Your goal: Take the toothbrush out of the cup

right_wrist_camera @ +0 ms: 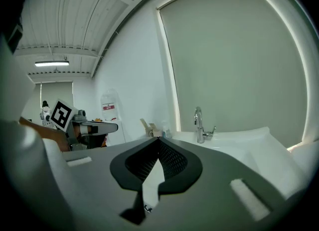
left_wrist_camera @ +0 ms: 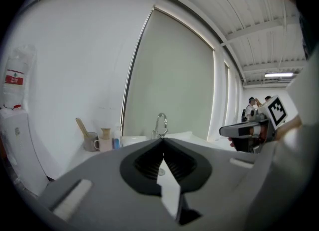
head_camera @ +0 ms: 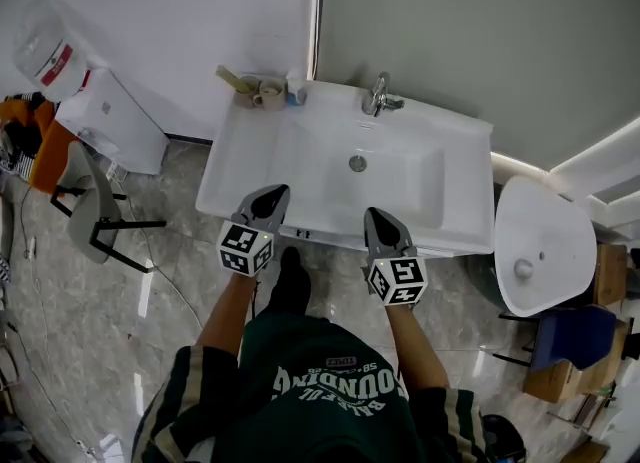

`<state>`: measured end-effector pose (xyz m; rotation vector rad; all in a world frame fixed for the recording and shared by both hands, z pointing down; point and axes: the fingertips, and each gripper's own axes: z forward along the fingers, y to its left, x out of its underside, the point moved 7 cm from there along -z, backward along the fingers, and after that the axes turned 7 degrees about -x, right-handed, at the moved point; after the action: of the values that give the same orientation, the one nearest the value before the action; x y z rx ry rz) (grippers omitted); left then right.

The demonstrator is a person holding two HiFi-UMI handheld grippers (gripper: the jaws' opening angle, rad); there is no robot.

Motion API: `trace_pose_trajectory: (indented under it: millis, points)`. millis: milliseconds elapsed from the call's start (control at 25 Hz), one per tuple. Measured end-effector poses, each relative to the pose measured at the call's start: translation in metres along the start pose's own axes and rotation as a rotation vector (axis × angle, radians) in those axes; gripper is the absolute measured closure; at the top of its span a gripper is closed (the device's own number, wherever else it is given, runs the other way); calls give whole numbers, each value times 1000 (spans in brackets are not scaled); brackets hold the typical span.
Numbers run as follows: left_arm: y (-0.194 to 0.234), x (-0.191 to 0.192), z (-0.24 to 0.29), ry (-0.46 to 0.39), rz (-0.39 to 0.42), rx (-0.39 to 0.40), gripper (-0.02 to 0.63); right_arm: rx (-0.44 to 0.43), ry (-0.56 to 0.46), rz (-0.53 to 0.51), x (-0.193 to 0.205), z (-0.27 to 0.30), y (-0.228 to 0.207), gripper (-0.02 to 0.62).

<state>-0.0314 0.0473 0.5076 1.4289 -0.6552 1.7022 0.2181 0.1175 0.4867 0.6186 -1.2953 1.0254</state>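
Note:
A toothbrush (head_camera: 234, 78) with a tan handle leans in a grey cup (head_camera: 247, 94) at the back left corner of the white sink (head_camera: 250, 166). A beige mug (head_camera: 270, 92) stands beside it. My left gripper (head_camera: 271, 194) and right gripper (head_camera: 377, 215) hover over the sink's front edge, both shut and empty, well short of the cup. In the left gripper view the toothbrush (left_wrist_camera: 80, 125) and cup (left_wrist_camera: 90, 142) lie far ahead to the left of the shut left gripper (left_wrist_camera: 163, 140). In the right gripper view the toothbrush (right_wrist_camera: 145, 124) shows just above the shut right gripper (right_wrist_camera: 158, 139).
A chrome faucet (head_camera: 379, 96) stands at the sink's back middle, with the drain (head_camera: 357, 162) in the bowl. A water dispenser (head_camera: 75, 76) and a chair (head_camera: 95, 216) are to the left. A round white basin (head_camera: 540, 241) and boxes (head_camera: 560, 371) are to the right.

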Motion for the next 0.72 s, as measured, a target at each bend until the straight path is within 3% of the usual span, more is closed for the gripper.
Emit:
trace_pose_trajectory:
  millis: [400, 720]
  points:
    - [100, -26, 78, 12, -1, 39, 554, 5, 24, -12, -39, 130, -7, 594]
    - [151, -27, 111, 16, -20, 66, 554, 1, 36, -7, -47, 189, -5, 594]
